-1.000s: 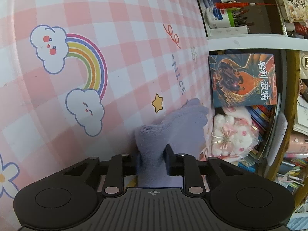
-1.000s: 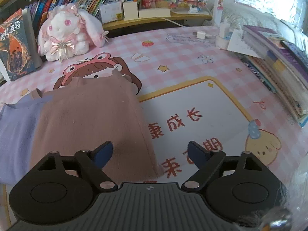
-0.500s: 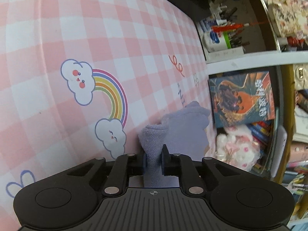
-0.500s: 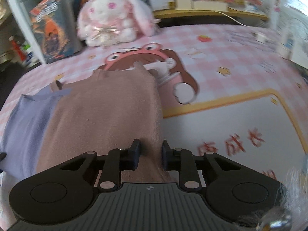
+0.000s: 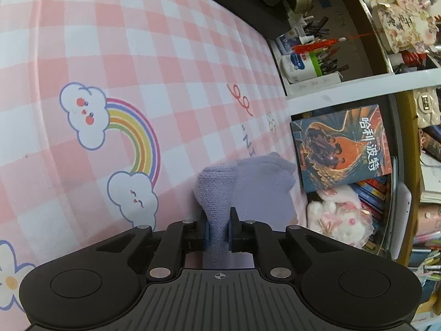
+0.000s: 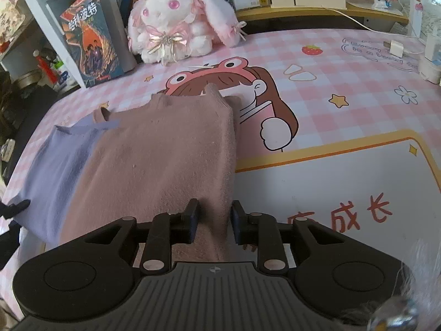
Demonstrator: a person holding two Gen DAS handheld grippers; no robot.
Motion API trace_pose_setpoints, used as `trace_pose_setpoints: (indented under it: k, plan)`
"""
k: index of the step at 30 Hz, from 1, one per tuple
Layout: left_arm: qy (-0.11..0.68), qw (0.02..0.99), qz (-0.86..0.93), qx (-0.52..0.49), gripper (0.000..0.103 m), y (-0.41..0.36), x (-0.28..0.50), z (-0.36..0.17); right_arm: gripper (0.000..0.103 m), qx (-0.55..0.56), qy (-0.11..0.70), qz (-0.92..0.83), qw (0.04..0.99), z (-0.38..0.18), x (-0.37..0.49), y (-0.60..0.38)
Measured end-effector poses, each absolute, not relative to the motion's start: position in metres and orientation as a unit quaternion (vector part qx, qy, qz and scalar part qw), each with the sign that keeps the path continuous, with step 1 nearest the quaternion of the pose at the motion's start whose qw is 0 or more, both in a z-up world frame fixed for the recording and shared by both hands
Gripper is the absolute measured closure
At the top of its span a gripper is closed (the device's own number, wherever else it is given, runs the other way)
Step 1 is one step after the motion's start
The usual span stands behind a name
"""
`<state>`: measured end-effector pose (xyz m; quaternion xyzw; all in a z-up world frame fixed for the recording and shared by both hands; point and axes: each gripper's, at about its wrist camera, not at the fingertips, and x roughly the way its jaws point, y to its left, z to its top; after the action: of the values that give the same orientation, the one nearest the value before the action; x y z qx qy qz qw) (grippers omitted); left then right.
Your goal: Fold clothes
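A dusty-pink knit garment (image 6: pixel 165 151) lies folded on the cartoon table mat (image 6: pixel 344 182), overlapping a lavender garment (image 6: pixel 60 160) to its left. My right gripper (image 6: pixel 214 220) is shut on the pink garment's near right edge, which bunches up between the fingers. In the left wrist view my left gripper (image 5: pixel 217 231) is shut on a raised fold of the lavender garment (image 5: pixel 256 184), the rest of it lying flat beyond on the pink checked mat (image 5: pixel 137 55). The cloth under both gripper bodies is hidden.
A white-and-pink plush rabbit (image 6: pixel 176 24) and an upright book (image 6: pixel 88 44) stand at the far table edge, before shelves of books. A white charger with cable (image 6: pixel 395 48) lies far right. The same book (image 5: pixel 341 149) and plush rabbit (image 5: pixel 336 215) appear at right in the left wrist view.
My right gripper, open a second ago beside the pink garment, has shut on its edge and swung left. My left gripper stayed shut on the lavender cloth and shifted slightly over the mat.
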<state>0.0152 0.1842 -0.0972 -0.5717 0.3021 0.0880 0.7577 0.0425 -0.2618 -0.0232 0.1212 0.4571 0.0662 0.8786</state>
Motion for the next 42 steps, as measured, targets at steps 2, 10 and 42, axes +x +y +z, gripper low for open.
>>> trace_pose_setpoints:
  k: [2, 10, 42]
  plan:
    - [0.301, 0.766, 0.088, -0.561, 0.095, 0.182, 0.015, -0.091, 0.078, 0.112, 0.464, 0.078, 0.875, -0.02, 0.041, -0.264]
    - [0.277, 0.811, 0.072, -0.509, 0.096, 0.162, 0.014, -0.054, 0.079, 0.115, 0.471, 0.132, 0.864, -0.025, 0.043, -0.275]
    - [0.343, 0.927, -0.142, -0.052, 0.04, -0.137, -0.038, 0.017, 0.069, 0.189, 0.477, 0.257, 0.819, -0.029, 0.064, -0.347]
